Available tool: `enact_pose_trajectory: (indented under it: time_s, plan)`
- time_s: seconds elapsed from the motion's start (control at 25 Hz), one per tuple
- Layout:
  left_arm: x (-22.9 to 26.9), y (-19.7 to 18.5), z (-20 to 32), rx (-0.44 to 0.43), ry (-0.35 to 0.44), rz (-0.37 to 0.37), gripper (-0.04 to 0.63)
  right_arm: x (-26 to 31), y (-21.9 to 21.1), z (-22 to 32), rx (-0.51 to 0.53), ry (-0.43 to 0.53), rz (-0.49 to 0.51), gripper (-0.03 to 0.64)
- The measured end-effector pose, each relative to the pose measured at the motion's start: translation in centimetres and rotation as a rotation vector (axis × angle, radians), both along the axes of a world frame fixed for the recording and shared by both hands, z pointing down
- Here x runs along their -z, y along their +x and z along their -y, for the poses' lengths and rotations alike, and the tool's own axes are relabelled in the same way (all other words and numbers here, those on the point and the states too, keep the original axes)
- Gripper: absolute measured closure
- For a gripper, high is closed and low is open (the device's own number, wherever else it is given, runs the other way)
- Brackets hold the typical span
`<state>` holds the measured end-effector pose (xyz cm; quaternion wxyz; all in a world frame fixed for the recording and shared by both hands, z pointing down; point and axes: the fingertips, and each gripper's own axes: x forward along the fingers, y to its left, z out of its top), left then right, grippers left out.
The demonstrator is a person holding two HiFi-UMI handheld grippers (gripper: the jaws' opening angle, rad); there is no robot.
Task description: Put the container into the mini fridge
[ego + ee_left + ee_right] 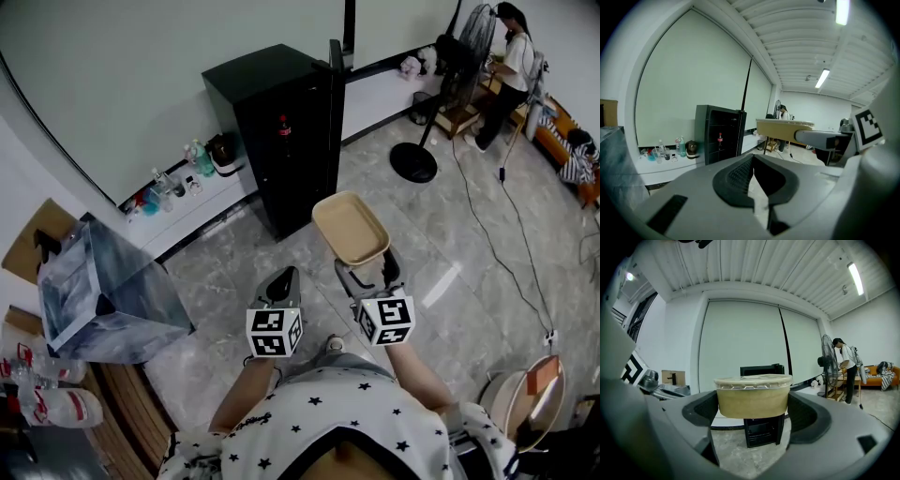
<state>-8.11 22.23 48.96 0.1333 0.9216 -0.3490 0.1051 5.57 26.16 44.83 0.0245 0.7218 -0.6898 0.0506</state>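
Observation:
A tan lidded container point(350, 228) point(753, 395) is held level in my right gripper point(367, 266) point(754, 411), jaws shut on its sides. It also shows at the right of the left gripper view as the container point(785, 130). The black mini fridge point(281, 131) point(719, 132) point(761, 423) stands ahead against the wall, its door point(336, 89) swung open, with a small red-labelled bottle point(282, 125) point(720, 139) on a shelf. My left gripper point(281, 283) point(751, 183) is shut and empty, left of the right one, above the floor.
A grey open bin point(98, 291) sits to my left. Small bottles point(173, 180) line a low white ledge beside the fridge. A standing fan point(422, 141) and a person point(511, 66) are at the far right, with a cable point(506, 253) across the floor.

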Motion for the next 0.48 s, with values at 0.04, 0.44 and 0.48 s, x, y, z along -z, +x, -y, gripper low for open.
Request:
enact_pose_trajectory:
  time_s: [0.04, 0.44, 0.48]
  plan:
    - [0.0, 0.4, 0.4, 0.007, -0.001, 0.000, 0.583, 0.0, 0.4, 0.5, 0.010, 0.001, 0.004, 0.155]
    - [-0.5, 4.2, 3.8, 0.087, -0.018, 0.004, 0.583, -0.1, 4.8, 4.5, 0.087, 0.010, 0.009, 0.155]
    - [-0.5, 4.5, 4.2, 0.096, -0.018, 0.003, 0.583, -0.1, 5.1, 4.8, 0.096, 0.010, 0.008, 0.155]
